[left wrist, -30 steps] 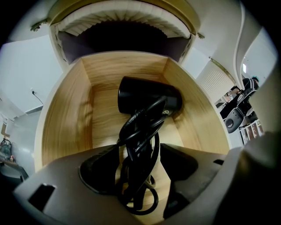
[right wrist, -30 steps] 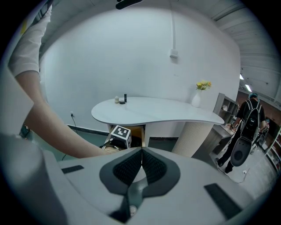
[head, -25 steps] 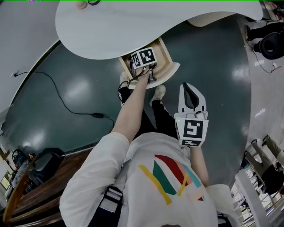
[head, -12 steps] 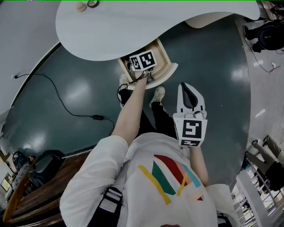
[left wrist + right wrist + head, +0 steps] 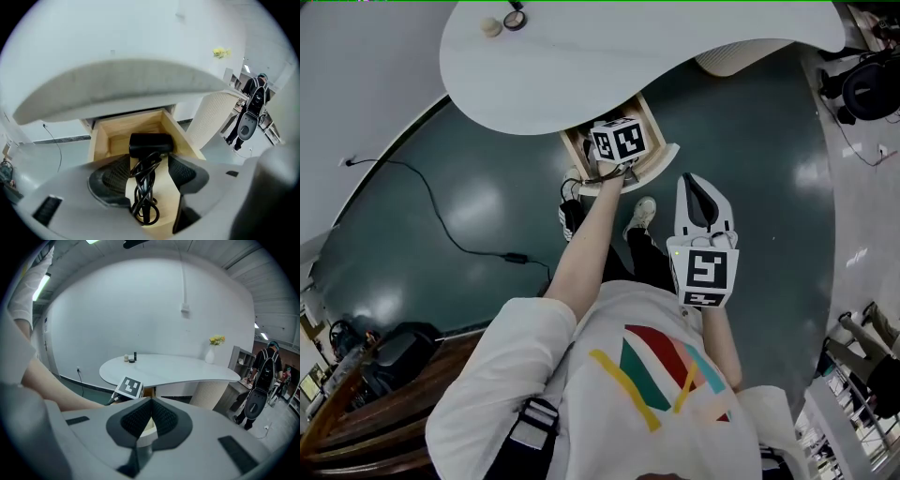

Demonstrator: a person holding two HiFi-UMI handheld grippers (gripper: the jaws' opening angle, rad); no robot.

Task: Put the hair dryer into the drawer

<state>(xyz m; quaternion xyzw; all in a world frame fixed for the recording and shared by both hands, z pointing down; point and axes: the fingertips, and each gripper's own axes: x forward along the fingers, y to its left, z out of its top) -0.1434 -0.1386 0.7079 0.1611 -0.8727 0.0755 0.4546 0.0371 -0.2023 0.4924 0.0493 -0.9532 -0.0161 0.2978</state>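
The matte black hair dryer (image 5: 150, 144), its cord (image 5: 143, 199) bunched in loops, lies inside the pale wooden drawer (image 5: 101, 140) under the curved white counter (image 5: 117, 79); the left tongs (image 5: 149, 160), with meshed dark pads, stand apart above it, having just closed a little and clamping nothing; the right tongs (image 5: 151, 403) are together and empty.

Premises appear to be a staged studio or test room rather than a lived-in home: bare white walls (image 5: 140, 310), a glossy dark floor (image 5: 441, 187) and a ceiling strip light (image 5: 41, 287). Furnishing is sparse: a curved white table (image 5: 581, 66) on a ribbed pedestal (image 5: 206, 392), a vase of yellow flowers (image 5: 210, 354), a loose cable (image 5: 517, 257) on the floor, and what may be equipment on a stand (image 5: 258, 401) at the far side.
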